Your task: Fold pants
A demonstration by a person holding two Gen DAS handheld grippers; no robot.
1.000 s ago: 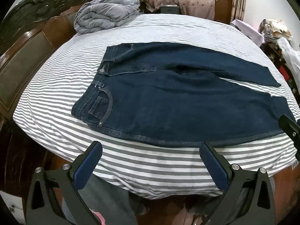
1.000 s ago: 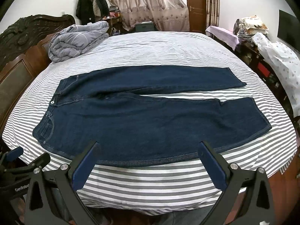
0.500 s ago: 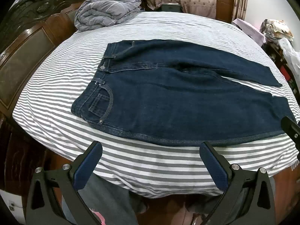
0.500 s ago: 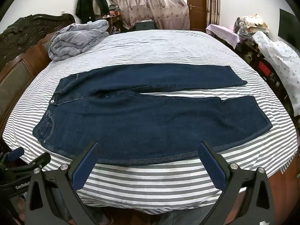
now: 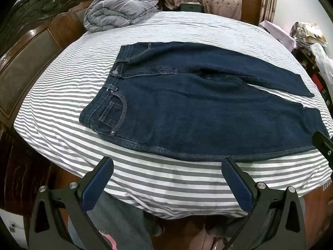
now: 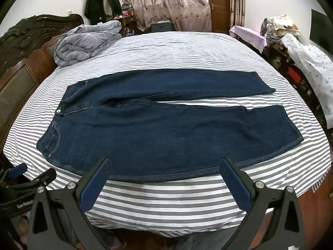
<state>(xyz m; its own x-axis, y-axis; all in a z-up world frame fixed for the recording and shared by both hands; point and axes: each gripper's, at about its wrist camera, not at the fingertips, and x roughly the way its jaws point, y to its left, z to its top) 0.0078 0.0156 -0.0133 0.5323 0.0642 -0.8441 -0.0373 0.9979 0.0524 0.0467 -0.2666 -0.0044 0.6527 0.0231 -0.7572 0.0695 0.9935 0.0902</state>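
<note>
Jeans (image 6: 158, 133) are laid flat on the striped bed (image 6: 166, 198), waistband at 9 o'clock; left gripper (image 5: 166, 179) and right gripper (image 6: 164, 177) are held wide open, empty. Only one denim layer could be pinched, skewing the fold

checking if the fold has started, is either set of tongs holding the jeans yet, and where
Nothing is held. The left tongs and right tongs are both open, hovering short of the near edge of the jeans, which lie flat on the striped bed.
</note>
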